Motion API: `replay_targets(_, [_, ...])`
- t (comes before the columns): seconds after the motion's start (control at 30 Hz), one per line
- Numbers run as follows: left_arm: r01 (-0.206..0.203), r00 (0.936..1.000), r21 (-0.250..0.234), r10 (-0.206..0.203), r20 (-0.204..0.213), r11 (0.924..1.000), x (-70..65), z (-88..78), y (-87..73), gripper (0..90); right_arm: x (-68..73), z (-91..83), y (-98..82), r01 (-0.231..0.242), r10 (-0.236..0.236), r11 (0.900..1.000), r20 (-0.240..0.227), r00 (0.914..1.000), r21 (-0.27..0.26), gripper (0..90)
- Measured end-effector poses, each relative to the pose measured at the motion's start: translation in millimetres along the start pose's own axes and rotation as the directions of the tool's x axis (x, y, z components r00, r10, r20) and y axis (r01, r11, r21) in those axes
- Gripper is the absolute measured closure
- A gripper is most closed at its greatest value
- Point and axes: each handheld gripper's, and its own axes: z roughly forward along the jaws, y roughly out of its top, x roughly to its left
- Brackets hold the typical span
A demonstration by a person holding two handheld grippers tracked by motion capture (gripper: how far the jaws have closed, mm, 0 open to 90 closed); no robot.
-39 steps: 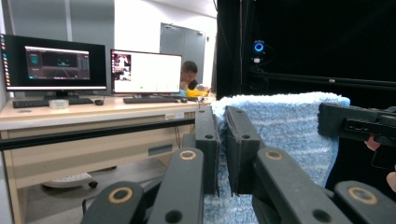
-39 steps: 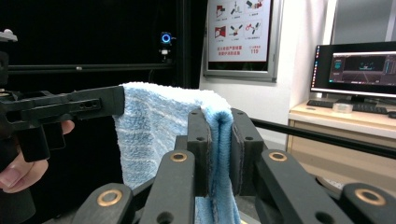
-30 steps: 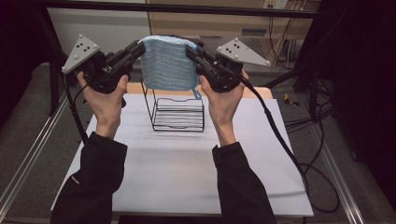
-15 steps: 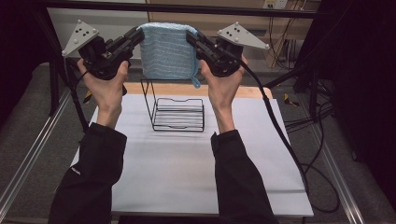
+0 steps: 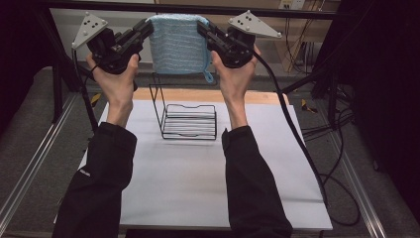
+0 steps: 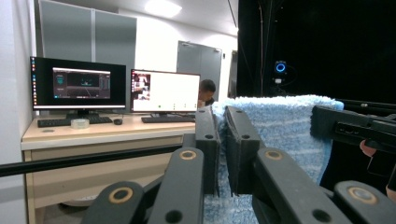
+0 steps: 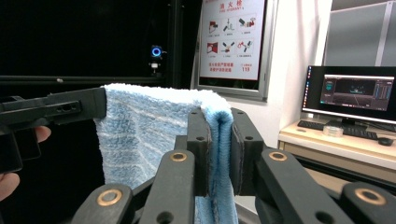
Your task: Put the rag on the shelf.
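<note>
A light blue terry towel [image 5: 177,44] hangs spread in the air above the far edge of the white table [image 5: 198,173], over a black wire rack [image 5: 185,119] standing near that edge. The left gripper [image 5: 143,30] pinches its upper left corner and the right gripper [image 5: 204,27] its upper right, jaws clamped on the looped pile. The right gripper view shows the folded edge squeezed between the pads [image 7: 201,154]; the left gripper view adds two monitors [image 6: 116,91] on a wooden desk [image 6: 93,130].
</note>
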Motion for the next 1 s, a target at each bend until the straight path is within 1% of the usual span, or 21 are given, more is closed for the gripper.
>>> replay_targets(0.1, [-0.008, 0.9999, 0.008, 0.009, -0.009, 0.9999, 2.4, 4.2, -4.0, 84.3, -2.3, 4.1, -4.0, 0.005, -0.005, 1.000, 0.005, 1.0000, 0.012, 81.0])
replay_targets(0.13, [-0.017, 0.9997, 0.007, 0.017, -0.014, 0.9998, 4.6, 6.2, -5.5, 84.3, -3.2, 5.4, -5.5, 0.010, -0.010, 1.000, 0.006, 0.9999, 0.019, 81.0])
replay_targets(0.2, [-0.011, 0.9998, 0.018, 0.011, -0.016, 0.9998, 8.1, 9.0, -9.6, 84.3, -4.9, 8.4, -8.9, 0.009, -0.010, 0.999, 0.010, 0.9999, 0.033, 81.0])
replay_targets(0.23, [0.001, 0.9999, 0.029, 0.000, -0.013, 0.9996, 8.9, 9.5, -12.2, 84.4, -5.9, 9.6, -10.8, 0.006, -0.006, 0.999, 0.011, 0.9999, 0.039, 80.9])
replay_targets(0.33, [0.002, 0.9999, 0.050, -0.002, -0.016, 0.9988, 12.6, 13.0, -19.9, 84.3, -8.3, 12.4, -18.2, -0.007, 0.005, 0.998, 0.018, 0.9998, 0.060, 80.9])
replay_targets(0.47, [-0.017, 0.9996, 0.099, 0.019, -0.021, 0.9949, 17.0, 18.8, -28.8, 84.3, -12.7, 17.0, -30.1, -0.013, 0.010, 0.995, 0.028, 0.9996, 0.099, 80.9])
replay_targets(0.57, [-0.015, 0.9997, 0.105, 0.016, -0.016, 0.9944, 19.6, 19.6, -36.5, 84.3, -15.8, 18.7, -38.0, -0.022, 0.018, 0.993, 0.029, 0.9994, 0.120, 80.9])
replay_targets(0.67, [-0.009, 0.9998, 0.126, 0.011, -0.016, 0.9920, 23.4, 19.9, -45.2, 84.3, -16.8, 19.8, -44.7, -0.013, 0.009, 0.991, 0.029, 0.9995, 0.137, 80.9])
replay_targets(0.73, [-0.007, 0.9998, 0.130, 0.009, -0.015, 0.9915, 25.3, 19.4, -50.3, 84.3, -16.4, 20.5, -48.8, -0.012, 0.008, 0.989, 0.029, 0.9995, 0.150, 80.9])
replay_targets(0.93, [-0.015, 0.9998, 0.159, 0.016, -0.009, 0.9872, 28.2, 17.4, -62.9, 84.3, -16.4, 20.7, -59.5, -0.011, 0.006, 0.984, 0.028, 0.9996, 0.176, 80.9])
replay_targets(1.0, [-0.018, 0.9998, 0.166, 0.018, 0.000, 0.9859, 28.4, 15.8, -66.4, 84.3, -16.3, 19.7, -63.4, -0.020, 0.015, 0.982, 0.031, 0.9994, 0.187, 80.9])
